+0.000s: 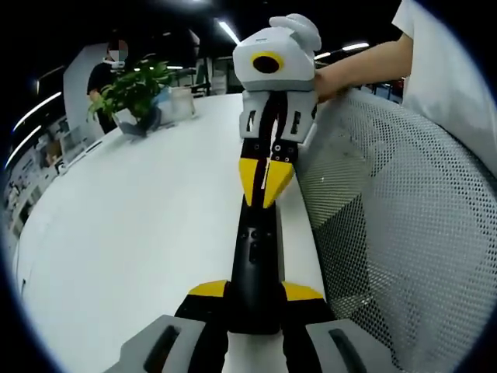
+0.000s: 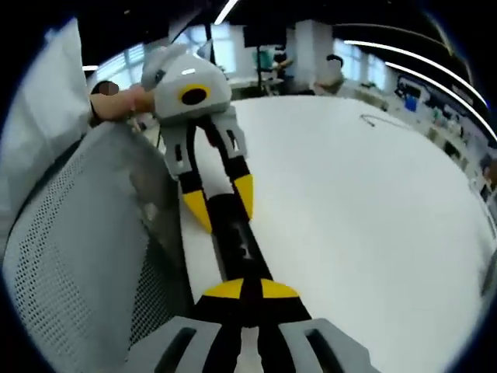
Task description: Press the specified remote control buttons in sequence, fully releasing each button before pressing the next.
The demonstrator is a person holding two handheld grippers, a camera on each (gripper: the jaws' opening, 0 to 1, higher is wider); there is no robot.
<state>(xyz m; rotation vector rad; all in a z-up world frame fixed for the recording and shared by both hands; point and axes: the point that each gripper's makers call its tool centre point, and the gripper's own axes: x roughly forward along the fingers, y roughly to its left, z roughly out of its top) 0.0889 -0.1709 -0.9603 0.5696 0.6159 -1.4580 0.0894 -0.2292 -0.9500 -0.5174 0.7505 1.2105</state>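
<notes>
White table (image 1: pixel 140 233), remote (image 1: pixel 256 256) between both grippers.

White-bodied tongs (image 1: pixel 266 183) with black arms, yellow tips; white sleeve (image 1: pixel 446 70).

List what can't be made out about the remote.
- Button labels on the remote: too small and dark, left gripper view.
- Button under the right tool: covered by its tips, left gripper view.
- Remote's far end, right gripper view: blurred between the left tool jaws.
</notes>
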